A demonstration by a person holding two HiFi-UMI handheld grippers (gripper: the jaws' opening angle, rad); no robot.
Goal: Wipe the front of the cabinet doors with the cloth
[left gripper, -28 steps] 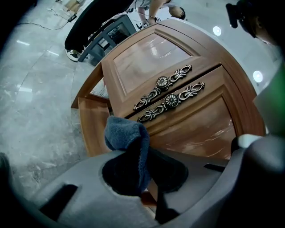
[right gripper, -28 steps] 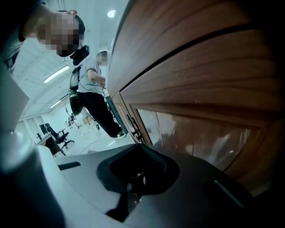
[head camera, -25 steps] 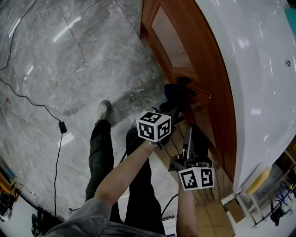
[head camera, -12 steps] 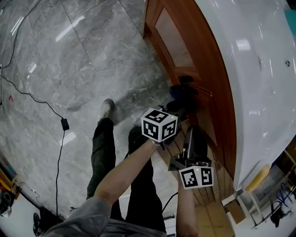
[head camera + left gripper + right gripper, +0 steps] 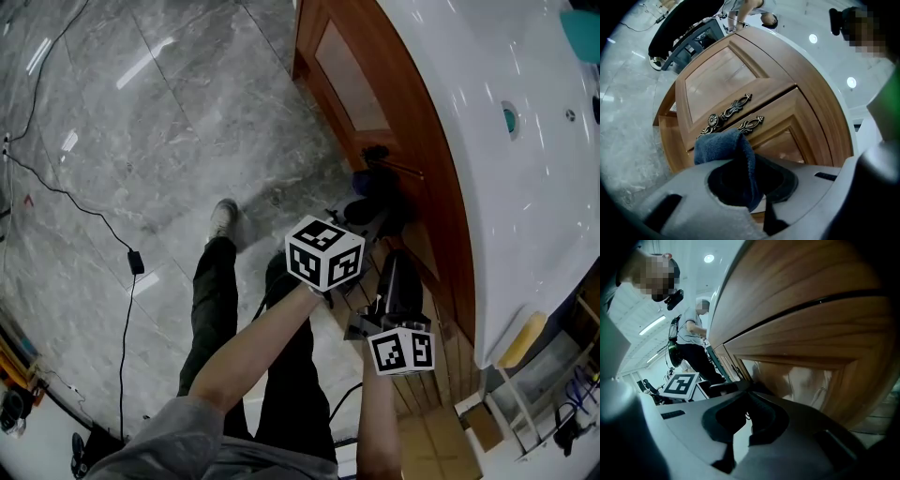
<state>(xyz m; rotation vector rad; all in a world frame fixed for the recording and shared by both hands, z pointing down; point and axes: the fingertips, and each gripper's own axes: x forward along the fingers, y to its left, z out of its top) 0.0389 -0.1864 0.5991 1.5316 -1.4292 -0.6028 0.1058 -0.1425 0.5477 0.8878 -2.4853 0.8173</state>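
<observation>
Cloth (image 5: 723,145) before cabinet doors (image 5: 722,79), under counter (image 5: 506,187)
Left tongs (image 5: 740,185) hold cloth at handles (image 5: 729,112); right tongs (image 5: 745,420) just right, near doors.

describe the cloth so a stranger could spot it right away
Find the curved wooden cabinet, then the two ornate metal handles where its doors meet. Right by them, the cloth is pinched by the left gripper: the only soft, dark blue thing there.

Left tool (image 5: 364,212) sits at centre frame, left forearm (image 5: 253,352) stretched up from lower left. I read its jaws pinched on the cloth (image 5: 724,145). Right tool (image 5: 397,262) is just below-right, right forearm (image 5: 377,427) rising from the bottom edge, jaws together, nothing between.
</observation>
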